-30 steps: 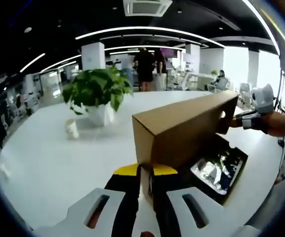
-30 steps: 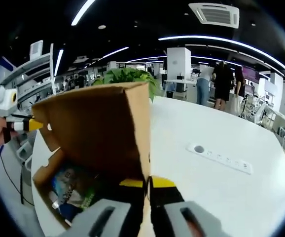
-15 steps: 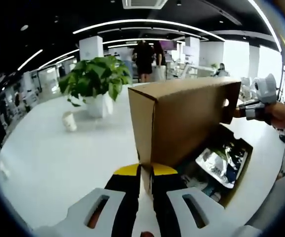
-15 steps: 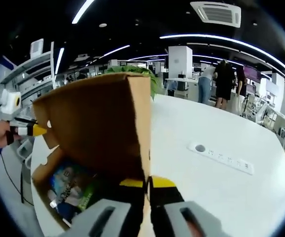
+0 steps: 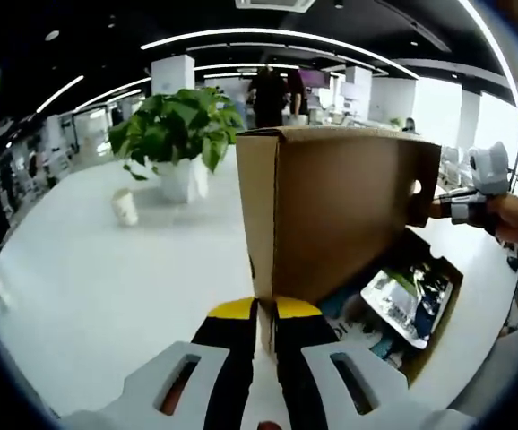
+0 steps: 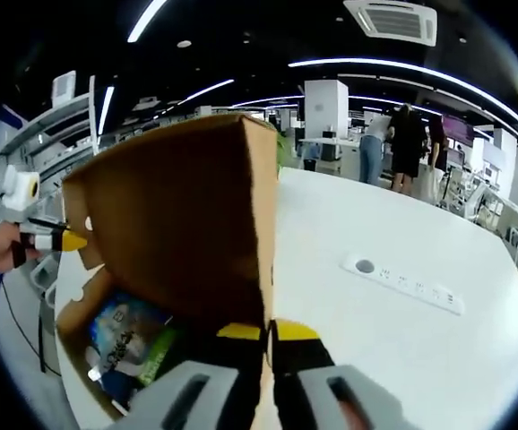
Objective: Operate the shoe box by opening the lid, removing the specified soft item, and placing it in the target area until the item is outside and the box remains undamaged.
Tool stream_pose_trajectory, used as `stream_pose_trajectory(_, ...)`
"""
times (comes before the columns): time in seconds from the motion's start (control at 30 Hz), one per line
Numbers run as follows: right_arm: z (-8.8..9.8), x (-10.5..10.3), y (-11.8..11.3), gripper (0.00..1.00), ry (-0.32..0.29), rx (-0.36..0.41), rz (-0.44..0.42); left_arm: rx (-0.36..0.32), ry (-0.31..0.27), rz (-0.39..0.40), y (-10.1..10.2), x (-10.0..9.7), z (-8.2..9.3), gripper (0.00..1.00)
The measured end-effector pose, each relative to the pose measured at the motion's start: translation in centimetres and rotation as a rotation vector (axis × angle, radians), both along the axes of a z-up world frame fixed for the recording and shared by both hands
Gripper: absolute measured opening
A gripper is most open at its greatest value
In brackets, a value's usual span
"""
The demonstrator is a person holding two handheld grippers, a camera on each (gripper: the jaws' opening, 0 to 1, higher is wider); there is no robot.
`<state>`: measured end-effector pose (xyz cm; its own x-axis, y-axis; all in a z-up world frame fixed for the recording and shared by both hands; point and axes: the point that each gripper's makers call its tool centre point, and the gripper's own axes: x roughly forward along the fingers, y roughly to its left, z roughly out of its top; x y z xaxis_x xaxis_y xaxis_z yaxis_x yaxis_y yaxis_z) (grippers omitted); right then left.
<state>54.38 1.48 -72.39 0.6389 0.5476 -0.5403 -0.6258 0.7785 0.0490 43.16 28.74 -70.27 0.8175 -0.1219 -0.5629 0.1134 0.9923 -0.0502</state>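
1. The cardboard shoe box sits on the white bench; its lid is raised steeply over the open base; glossy packets lie inside.
2. The left gripper has its yellow-tipped fingers clenched on the lid's near corner; the right gripper grasps the opposite corner of the lid the same way.
3. Beyond the box stand a potted plant and a small white cup; a power strip is set into the bench.
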Motion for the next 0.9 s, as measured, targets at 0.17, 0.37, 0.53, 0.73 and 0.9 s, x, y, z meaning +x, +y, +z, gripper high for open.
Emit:
stream_pose_trajectory(0.17, -0.1, 0.1, 0.0, 0.00, -0.004, -0.006, 0.004, 0.007, 0.001, -0.006, 0.0, 0.1, 0.0, 0.04)
stream_pose_trajectory(0.37, -0.2, 0.2, 0.1, 0.00, -0.003, -0.010, 0.006, 0.006, 0.000, -0.003, 0.1, 0.3, 0.0, 0.04)
stream_pose_trajectory(0.53, -0.4, 0.3, 0.1, 0.00, 0.002, -0.011, 0.001, 0.016, 0.005, -0.007, 0.2, 0.6, 0.0, 0.04)
stream_pose_trajectory(0.73, -0.6, 0.6, 0.2, 0.00, 0.010, -0.013, -0.002, 0.019, 0.008, -0.004, 0.3, 1.1, -0.2, 0.04)
stream_pose_trajectory(0.9, -0.9, 0.9, 0.3, 0.00, 0.016, -0.018, 0.001, 0.024, 0.010, -0.003, 0.5, 1.5, -0.3, 0.04)
